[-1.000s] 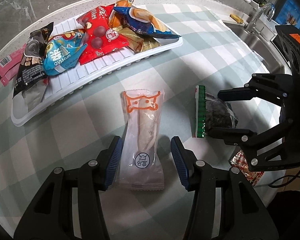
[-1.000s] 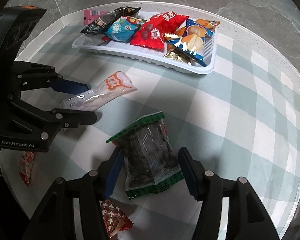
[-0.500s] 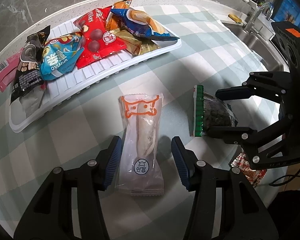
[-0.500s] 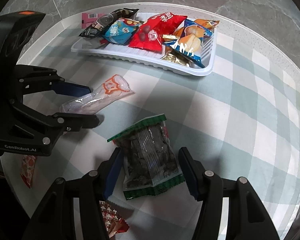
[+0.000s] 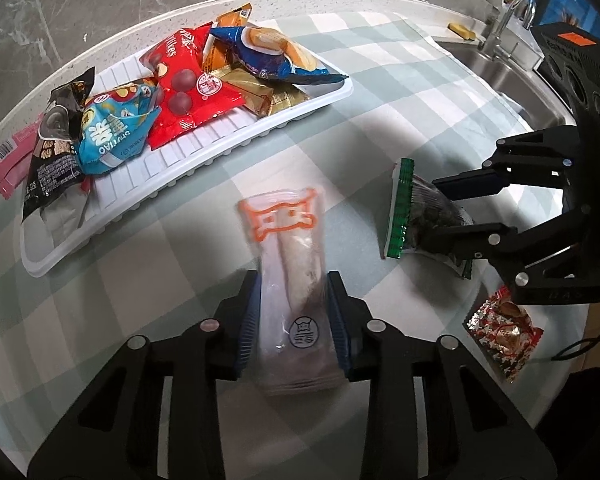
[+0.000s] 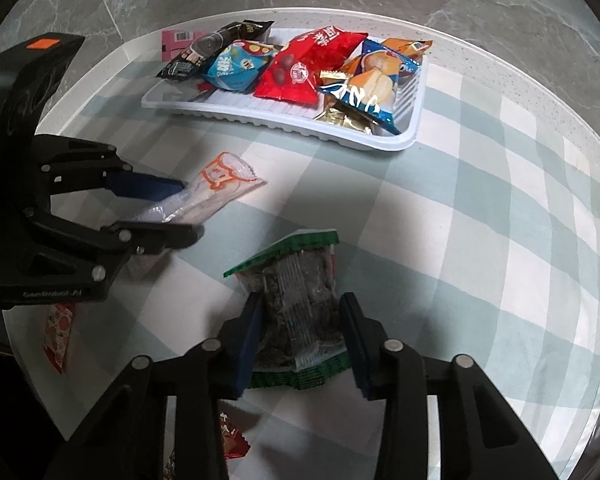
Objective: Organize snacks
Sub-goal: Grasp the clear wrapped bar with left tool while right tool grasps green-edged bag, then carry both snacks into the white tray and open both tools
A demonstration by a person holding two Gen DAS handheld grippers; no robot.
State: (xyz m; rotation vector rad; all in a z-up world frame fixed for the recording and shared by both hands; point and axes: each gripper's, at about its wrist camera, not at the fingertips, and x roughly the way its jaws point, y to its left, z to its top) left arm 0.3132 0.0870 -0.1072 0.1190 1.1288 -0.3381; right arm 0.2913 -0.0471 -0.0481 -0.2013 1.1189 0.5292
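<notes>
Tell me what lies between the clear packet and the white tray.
Nothing: only bare checked cloth separates the clear packet from the white tray, seen in both wrist views.

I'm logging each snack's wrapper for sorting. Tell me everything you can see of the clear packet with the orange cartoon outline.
The clear packet is a long, flat pouch of see-through plastic film with crimped ends. An orange cartoon outline marks its far end and a small round dark logo its near end; a pale stick-shaped snack shows inside. It lies lengthwise on the checked tablecloth, in front of the white tray, not in it. The left claw has just been closing, and its blue pads now press the packet's near half from both sides.
</notes>
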